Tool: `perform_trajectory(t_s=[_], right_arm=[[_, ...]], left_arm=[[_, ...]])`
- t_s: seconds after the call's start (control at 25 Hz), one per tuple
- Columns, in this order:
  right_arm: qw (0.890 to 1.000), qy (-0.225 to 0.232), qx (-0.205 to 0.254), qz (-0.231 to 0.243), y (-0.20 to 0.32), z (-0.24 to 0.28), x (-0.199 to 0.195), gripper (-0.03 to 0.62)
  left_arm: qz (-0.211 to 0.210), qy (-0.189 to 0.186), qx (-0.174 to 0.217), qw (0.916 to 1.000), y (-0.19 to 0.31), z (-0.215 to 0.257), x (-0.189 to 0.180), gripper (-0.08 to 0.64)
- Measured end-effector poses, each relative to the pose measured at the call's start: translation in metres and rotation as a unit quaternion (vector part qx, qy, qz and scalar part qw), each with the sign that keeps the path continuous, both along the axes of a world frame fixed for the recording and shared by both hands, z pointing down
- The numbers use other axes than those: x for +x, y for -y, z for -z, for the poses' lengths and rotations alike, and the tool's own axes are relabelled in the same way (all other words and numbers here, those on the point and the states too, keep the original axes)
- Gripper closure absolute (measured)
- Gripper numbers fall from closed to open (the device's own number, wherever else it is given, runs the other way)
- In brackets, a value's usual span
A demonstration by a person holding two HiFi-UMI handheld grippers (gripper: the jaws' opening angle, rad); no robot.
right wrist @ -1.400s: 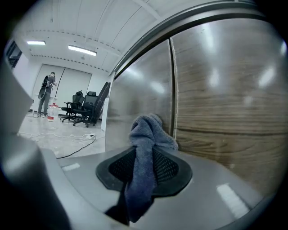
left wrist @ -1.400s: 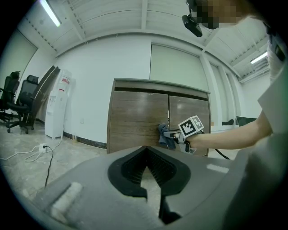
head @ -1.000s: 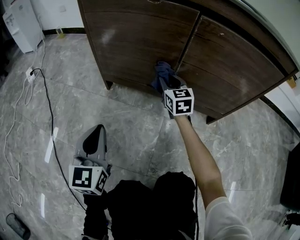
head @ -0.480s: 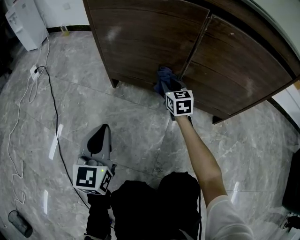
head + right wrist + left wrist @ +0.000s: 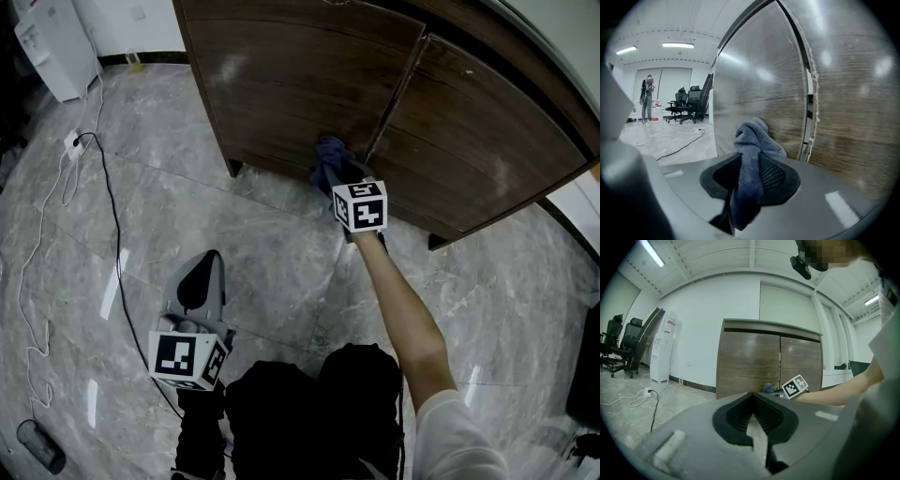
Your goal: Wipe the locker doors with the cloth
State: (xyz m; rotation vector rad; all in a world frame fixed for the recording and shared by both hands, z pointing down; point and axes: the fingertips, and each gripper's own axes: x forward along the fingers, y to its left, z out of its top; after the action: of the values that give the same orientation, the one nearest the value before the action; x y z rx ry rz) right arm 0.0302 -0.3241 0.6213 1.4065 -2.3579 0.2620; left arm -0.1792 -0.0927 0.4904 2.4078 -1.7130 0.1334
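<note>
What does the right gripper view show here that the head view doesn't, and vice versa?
Only the right gripper view: the right hand-held gripper's jaws closed on the cloth, plus office chairs and a standing person far behind. Only the head view: the left hand-held gripper low over the floor, the bare forearm, a white appliance. Both: the cloth low on the left locker door, beside the seam.

Under me is a grey marble floor (image 5: 281,244). The wooden locker (image 5: 309,84) stands on it at the far side, and a black cable (image 5: 111,216) trails along the left.
</note>
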Motion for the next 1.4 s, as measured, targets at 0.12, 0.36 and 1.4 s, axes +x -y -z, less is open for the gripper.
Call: perform_trajectory(t_s=[0.12, 0.36, 1.4], right_arm=[[1.0, 0.003, 0.015, 0.004, 0.001, 0.018, -0.003, 0.488], [0.999, 0.014, 0.043, 0.012, 0.004, 0.065, -0.012, 0.488], [0.988, 0.059, 0.14, 0.041, 0.02, 0.256, -0.05, 0.488]], left_arm=[[-0.001, -0.003, 0.002, 1.0, -0.001, 0.001, 0.0, 0.557], [0.0, -0.008, 0.004, 1.0, 0.0, 0.005, 0.0, 0.558], [0.007, -0.016, 0.02, 0.9996, -0.001, 0.019, -0.01, 0.558]])
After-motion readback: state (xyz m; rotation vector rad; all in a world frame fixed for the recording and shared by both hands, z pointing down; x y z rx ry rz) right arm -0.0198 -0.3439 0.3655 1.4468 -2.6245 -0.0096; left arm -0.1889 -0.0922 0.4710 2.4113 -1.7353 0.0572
